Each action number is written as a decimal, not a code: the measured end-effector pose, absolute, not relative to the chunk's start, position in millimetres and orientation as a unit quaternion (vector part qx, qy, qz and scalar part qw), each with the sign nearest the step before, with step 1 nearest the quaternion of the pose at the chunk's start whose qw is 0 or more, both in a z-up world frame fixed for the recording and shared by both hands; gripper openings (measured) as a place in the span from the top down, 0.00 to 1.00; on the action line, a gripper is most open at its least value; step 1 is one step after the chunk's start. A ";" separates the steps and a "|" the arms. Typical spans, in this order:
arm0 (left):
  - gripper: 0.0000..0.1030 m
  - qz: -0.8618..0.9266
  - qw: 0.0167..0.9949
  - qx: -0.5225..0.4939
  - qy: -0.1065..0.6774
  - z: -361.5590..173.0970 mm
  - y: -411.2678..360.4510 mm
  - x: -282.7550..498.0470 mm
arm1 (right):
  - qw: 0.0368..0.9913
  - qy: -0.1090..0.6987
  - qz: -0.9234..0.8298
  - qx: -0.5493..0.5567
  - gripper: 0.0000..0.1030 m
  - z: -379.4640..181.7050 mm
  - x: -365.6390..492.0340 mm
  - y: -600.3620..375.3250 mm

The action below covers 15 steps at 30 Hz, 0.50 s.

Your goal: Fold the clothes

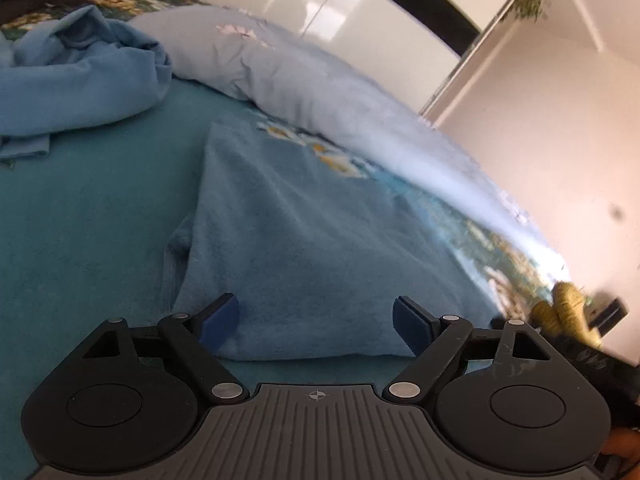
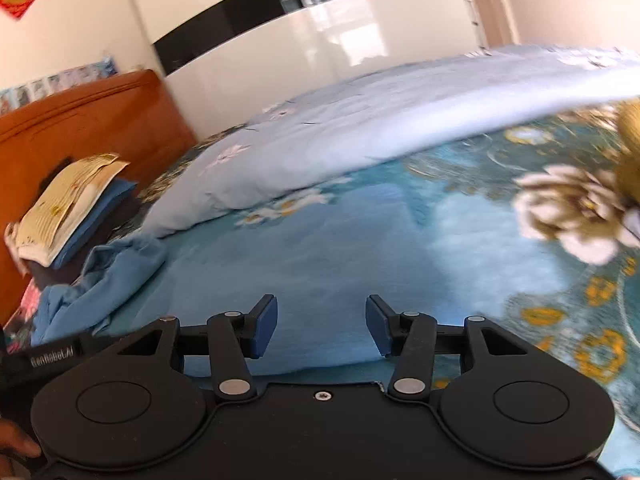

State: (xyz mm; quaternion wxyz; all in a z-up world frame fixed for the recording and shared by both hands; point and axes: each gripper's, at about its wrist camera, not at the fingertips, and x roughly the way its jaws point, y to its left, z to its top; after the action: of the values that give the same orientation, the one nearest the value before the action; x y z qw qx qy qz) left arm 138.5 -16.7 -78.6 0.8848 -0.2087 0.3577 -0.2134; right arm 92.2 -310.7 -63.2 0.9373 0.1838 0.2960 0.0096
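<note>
Two sets of tongs hover low, left tongs (image 1: pixel 316 322) spread wide, right tongs (image 2: pixel 321 326) parted too, nothing pinched. Folded blue garment (image 1: pixel 304 240) lies flat on the bed (image 1: pixel 80 240) at frame centre, just beyond the pads. Upper left, a crumpled blue garment (image 1: pixel 80 80); behind, the pale quilt (image 1: pixel 288 72).

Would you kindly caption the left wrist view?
Open left gripper hovers over a folded blue garment on the bed.
</note>
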 end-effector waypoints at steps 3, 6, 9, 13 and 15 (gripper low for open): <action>0.18 -0.214 0.889 -0.193 0.357 -78.2 -20.4 137.4 | 0.922 0.332 -0.011 0.201 0.52 -79.3 93.9 -320.9; 0.16 -0.211 0.895 -0.168 0.356 -76.9 -27.2 135.7 | 0.921 0.327 -0.011 0.213 0.51 -84.3 91.1 -323.0; 0.15 -0.211 0.898 -0.147 0.356 -76.2 -31.6 133.6 | 0.923 0.331 -0.007 0.196 0.45 -84.2 93.4 -318.3; 0.07 -0.220 0.899 -0.124 0.358 -73.7 -37.4 131.5 | 0.923 0.338 -0.004 0.183 0.42 -80.8 93.9 -314.1; 0.07 -0.222 0.896 -0.130 0.363 -65.4 -35.4 123.4 | 0.918 0.343 -0.010 0.199 0.42 -74.7 90.5 -315.6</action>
State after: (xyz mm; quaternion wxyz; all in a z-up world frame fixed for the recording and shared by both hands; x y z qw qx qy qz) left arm 123.4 -35.4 -65.4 0.8956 -0.1302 0.3630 -0.2217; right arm 90.5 -315.6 -74.7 0.9180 0.1992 0.3428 -0.0098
